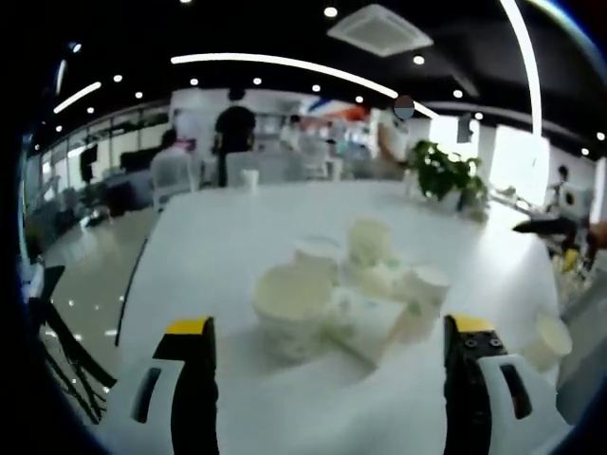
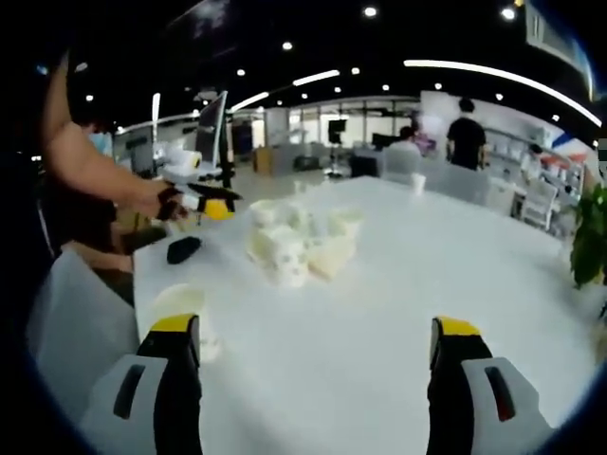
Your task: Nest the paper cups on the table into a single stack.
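Several white paper cups [image 1: 356,275] lie and stand in a loose cluster mid-table; the nearest one [image 1: 289,305] lies on its side with its mouth toward me. My left gripper [image 1: 329,346] is open, short of that cup, with nothing between its jaws. In the right gripper view the same cluster [image 2: 299,242] sits further off, and a single cup [image 2: 180,308] stands beside the left jaw. My right gripper [image 2: 313,341] is open and holds nothing. The left gripper [image 2: 207,202] shows at the far left in a person's hand.
The white table [image 2: 398,284] is long. A small black object [image 2: 183,249] lies near its left edge. A lone cup [image 1: 552,338] stands at the right edge, and another [image 1: 248,177] at the far end. A potted plant [image 1: 446,172] stands far right. People stand beyond the table.
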The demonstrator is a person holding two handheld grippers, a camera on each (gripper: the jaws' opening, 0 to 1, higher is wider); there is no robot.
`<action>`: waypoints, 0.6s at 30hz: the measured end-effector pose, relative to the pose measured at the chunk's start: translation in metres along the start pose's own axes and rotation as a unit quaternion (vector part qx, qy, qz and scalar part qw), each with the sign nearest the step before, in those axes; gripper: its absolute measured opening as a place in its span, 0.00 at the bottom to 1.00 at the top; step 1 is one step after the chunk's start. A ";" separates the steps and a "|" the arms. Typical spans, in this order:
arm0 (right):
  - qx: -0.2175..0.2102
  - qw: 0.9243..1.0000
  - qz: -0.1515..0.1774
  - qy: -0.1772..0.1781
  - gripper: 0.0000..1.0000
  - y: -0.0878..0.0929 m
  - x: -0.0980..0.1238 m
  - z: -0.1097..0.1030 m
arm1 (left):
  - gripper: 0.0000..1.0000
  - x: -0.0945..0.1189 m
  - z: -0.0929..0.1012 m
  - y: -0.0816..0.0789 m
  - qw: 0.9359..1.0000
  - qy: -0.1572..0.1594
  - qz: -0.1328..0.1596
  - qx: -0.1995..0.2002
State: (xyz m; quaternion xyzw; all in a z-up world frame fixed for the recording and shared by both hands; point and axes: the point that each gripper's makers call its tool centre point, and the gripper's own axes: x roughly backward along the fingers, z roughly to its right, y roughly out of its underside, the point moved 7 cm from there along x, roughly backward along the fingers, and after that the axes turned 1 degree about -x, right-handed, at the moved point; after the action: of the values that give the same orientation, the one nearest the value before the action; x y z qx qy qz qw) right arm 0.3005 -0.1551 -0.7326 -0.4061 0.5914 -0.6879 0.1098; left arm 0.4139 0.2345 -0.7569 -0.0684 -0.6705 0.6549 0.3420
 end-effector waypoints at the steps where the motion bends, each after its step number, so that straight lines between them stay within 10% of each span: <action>1: 0.000 1.000 0.000 0.000 1.00 0.000 0.000 0.000 | 0.98 -0.002 -0.002 0.000 1.000 -0.001 0.001 0.001; 18: -0.008 1.000 -0.011 0.008 1.00 0.004 0.007 0.005 | 0.88 -0.028 -0.014 -0.003 1.000 -0.006 0.001 0.008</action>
State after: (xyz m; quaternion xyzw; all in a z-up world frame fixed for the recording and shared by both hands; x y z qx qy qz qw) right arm 0.2981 -0.1636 -0.7334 -0.4082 0.5932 -0.6874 0.0947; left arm 0.4436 0.2311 -0.7658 -0.0618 -0.6676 0.6606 0.3378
